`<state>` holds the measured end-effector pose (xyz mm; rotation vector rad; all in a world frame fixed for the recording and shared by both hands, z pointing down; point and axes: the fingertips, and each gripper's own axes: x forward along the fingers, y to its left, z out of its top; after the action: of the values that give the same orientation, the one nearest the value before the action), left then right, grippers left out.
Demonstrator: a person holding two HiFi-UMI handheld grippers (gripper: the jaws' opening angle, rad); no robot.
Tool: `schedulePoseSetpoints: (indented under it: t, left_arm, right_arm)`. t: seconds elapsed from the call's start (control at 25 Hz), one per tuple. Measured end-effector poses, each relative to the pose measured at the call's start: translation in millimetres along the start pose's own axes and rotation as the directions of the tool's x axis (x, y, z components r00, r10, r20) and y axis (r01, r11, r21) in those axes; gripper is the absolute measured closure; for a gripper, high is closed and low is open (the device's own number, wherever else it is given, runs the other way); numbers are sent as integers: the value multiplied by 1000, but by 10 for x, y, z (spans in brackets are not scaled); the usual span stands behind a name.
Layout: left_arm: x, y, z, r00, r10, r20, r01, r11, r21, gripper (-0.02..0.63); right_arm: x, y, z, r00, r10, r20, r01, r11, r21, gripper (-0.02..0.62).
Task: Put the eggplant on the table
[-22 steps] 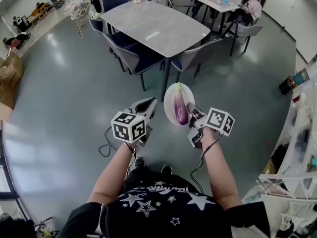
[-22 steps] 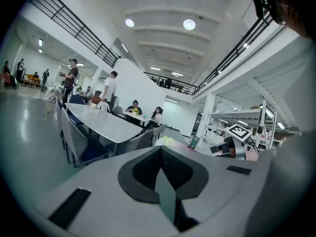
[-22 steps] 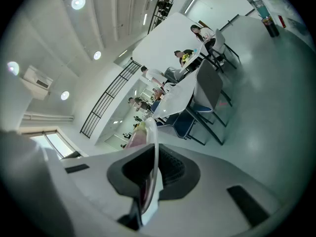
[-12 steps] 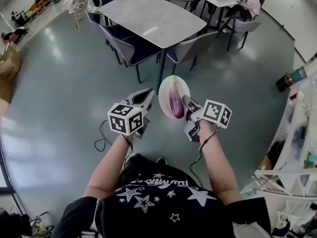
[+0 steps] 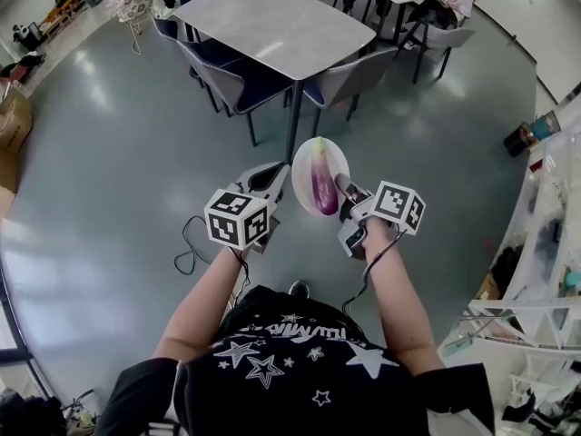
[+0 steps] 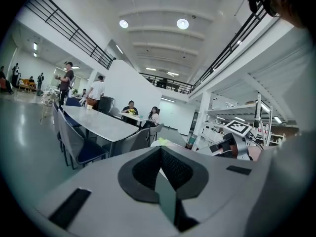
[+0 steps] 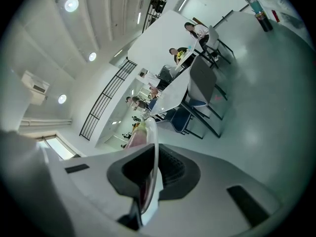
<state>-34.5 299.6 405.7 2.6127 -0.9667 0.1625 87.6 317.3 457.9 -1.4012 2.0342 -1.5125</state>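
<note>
1. Nearest, the person's forearms reach forward over the floor point(image 5: 109, 171), with a gripper in each hand.
2. The left gripper point(image 5: 275, 173) has its jaws pressed together with nothing between them. It rides just beside the left rim of the plate point(image 5: 301, 171), and I cannot tell whether it touches.
3. The right gripper point(image 5: 339, 183) has its jaws clamped on the plate's near right rim, which shows edge-on in the right gripper view.
4. The eggplant point(image 5: 324, 187) lies lengthwise on the plate with its green cap pointing away from the person. It is held in the air, not yet on anything fixed.
5. Over the last second, the plate, the eggplant and both grippers keep their places relative to one another, so the hold looks steady. What shifts is the room, as the furniture ahead slides up the head view. I judge this to be the carrying stage, still in progress.
6. Further out, chairs point(image 5: 349, 73) stand tucked along the near edge of the surface point(image 5: 272, 25). The surface remains well apart from the plate.
7. The top of the surface looks bare on the near side. The remaining work is probably to close the gap and reach past the chairs to set the eggplant down.
8. Farthest back, people sit at another table.
</note>
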Motion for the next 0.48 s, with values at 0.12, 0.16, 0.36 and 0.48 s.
schedulePoseSetpoints:
  t: [0.12, 0.16, 0.36, 0.48]
  left_arm:
    - [-80, 56, -26, 1000, 1, 4, -1, 1000, 8, 598]
    - [-106, 74, -33, 1000, 1, 6, -1, 1000, 9, 598]
    - [-223, 104, -58, 1000, -6, 10, 5, 1000, 8, 598]
    - [-301, 98, -82, 1000, -12, 13, 12, 1000, 9, 598]
  right_arm:
    - [37, 40, -83, 1000, 2, 3, -2, 1000, 23, 571]
    - [43, 55, -110, 1000, 2, 3, -2, 1000, 28, 571]
    - [15, 106, -219, 1000, -15, 11, 15, 999, 36, 571]
    - [-14, 111, -298, 1000, -27, 15, 26, 998, 53, 571]
